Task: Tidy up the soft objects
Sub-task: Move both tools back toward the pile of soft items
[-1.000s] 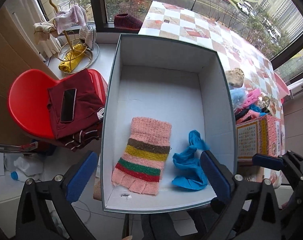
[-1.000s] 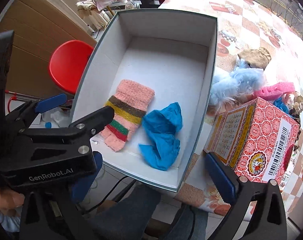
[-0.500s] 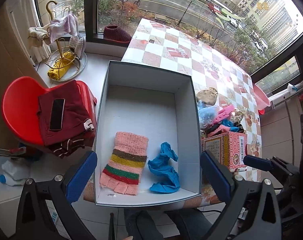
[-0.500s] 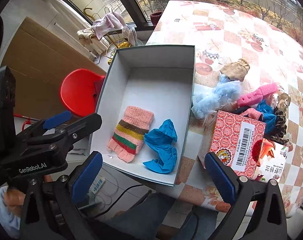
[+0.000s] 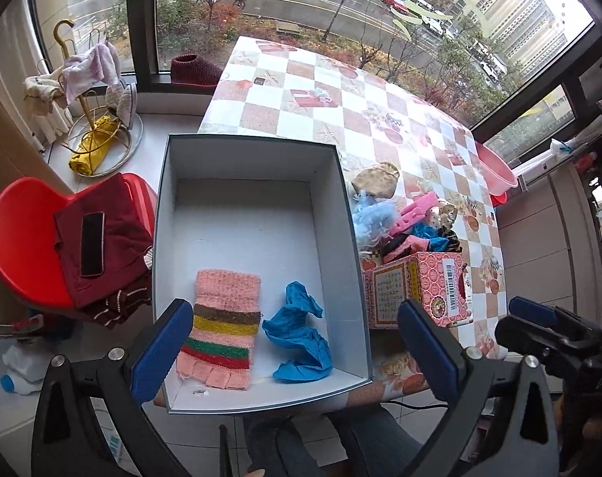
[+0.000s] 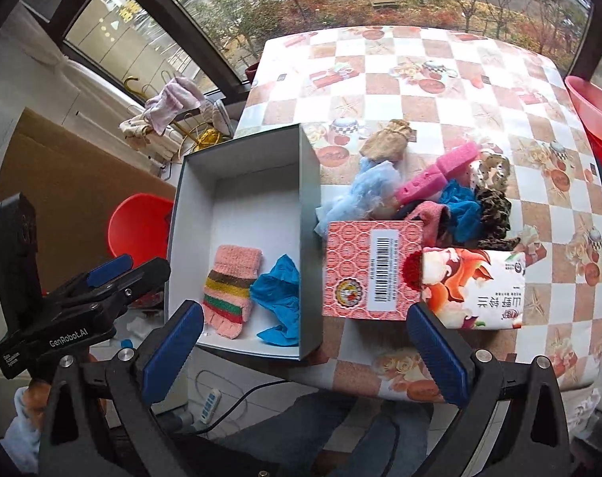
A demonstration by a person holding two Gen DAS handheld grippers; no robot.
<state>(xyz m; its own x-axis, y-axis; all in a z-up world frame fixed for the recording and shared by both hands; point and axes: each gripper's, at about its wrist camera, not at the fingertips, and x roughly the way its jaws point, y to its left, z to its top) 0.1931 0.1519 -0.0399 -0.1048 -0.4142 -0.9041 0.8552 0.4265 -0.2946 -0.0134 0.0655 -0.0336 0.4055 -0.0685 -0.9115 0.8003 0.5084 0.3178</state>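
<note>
pink striped glove (image 5: 222,330) and blue cloth (image 5: 299,342) lie at the near end of the white box (image 5: 245,151); the remaining soft pile (image 6: 432,198) sits right of it on the tabletop (image 6: 420,91). left gripper (image 5: 293,351) and right gripper (image 6: 305,351) hover wide open, empty. the red carton (image 6: 370,272) may block a reach, snagging neighbours.

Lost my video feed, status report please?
Left gripper and right gripper open, empty. Striped glove and blue cloth in box. Soft pile waits behind red carton.
</note>
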